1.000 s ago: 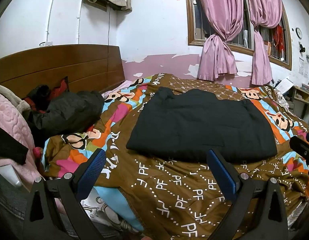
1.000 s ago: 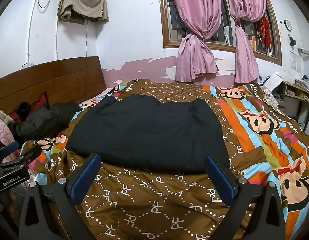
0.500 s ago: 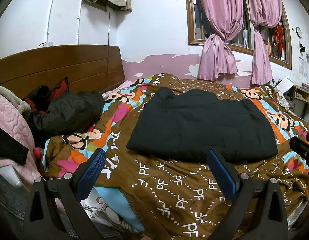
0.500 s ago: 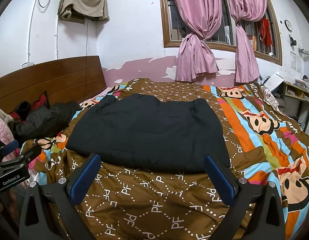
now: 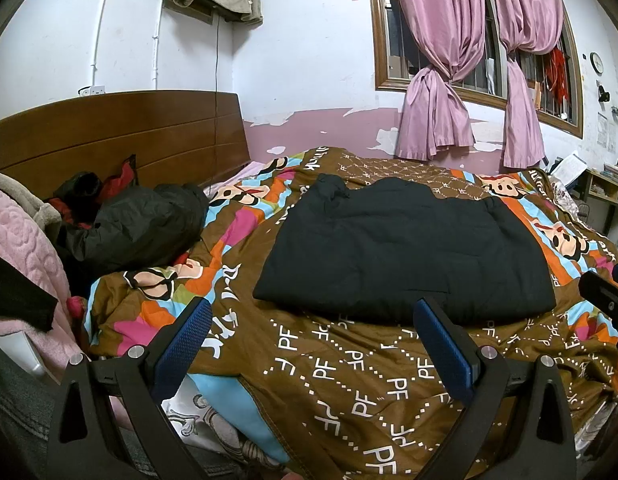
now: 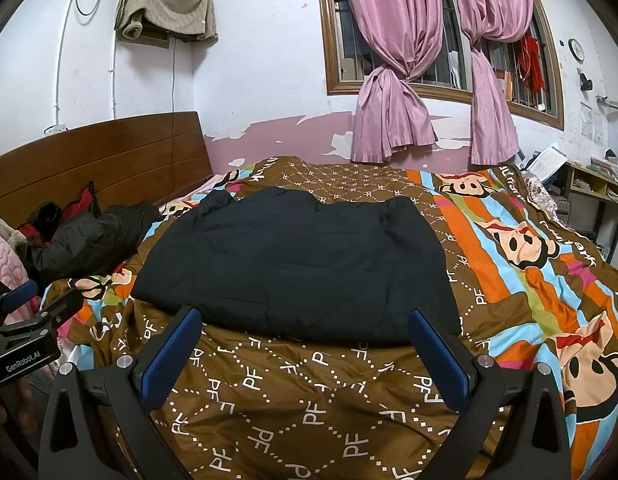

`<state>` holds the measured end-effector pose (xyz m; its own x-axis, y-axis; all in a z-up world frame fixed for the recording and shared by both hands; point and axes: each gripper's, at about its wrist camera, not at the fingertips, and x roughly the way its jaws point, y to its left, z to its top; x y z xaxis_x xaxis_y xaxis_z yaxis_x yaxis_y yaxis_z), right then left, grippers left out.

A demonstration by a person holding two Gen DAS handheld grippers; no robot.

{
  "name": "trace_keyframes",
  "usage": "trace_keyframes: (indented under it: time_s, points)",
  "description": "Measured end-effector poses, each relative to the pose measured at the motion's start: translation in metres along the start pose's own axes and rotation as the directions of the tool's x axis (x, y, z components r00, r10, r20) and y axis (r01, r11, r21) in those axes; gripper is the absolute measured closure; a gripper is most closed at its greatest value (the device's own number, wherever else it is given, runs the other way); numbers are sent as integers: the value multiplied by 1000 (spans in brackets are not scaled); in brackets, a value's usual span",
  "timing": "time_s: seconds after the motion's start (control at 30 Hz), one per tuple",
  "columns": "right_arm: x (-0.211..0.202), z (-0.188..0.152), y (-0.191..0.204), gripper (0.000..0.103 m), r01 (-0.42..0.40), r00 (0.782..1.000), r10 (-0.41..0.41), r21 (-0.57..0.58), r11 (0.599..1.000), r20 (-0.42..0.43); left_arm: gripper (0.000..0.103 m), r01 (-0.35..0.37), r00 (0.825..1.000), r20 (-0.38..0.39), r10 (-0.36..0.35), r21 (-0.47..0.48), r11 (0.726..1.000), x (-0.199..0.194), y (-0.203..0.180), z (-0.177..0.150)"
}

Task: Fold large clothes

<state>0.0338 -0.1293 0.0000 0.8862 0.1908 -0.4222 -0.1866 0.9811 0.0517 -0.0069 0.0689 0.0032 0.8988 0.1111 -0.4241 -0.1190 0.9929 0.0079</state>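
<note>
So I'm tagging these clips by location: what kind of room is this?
A lived-in home bedroom: a bed with a wooden headboard and cartoon quilt, tied pink curtains at a barred window, and a black garment laid flat.

White walls (image 5: 309, 60), wooden headboard (image 5: 129, 132), pink-curtained window (image 6: 429, 60).

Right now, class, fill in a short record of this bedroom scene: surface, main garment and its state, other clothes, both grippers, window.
surface: bed with a patterned quilt
main garment: black jacket, lying flat on the quilt in a rough rectangle
other clothes: dark coat bundled by the headboard
left gripper: jaws wide apart, holding nothing, short of the jacket
right gripper: jaws wide apart, holding nothing, near the jacket's front edge
window: pink curtains, knotted
</note>
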Motion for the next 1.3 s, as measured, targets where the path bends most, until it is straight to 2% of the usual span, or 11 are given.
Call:
trace_keyframes:
  time_s: [1.3]
  points:
    - [0,1,2,0,1,1000,-1,0,1000,0,4,1,1000,2,-1,6,1000,2,2,-2]
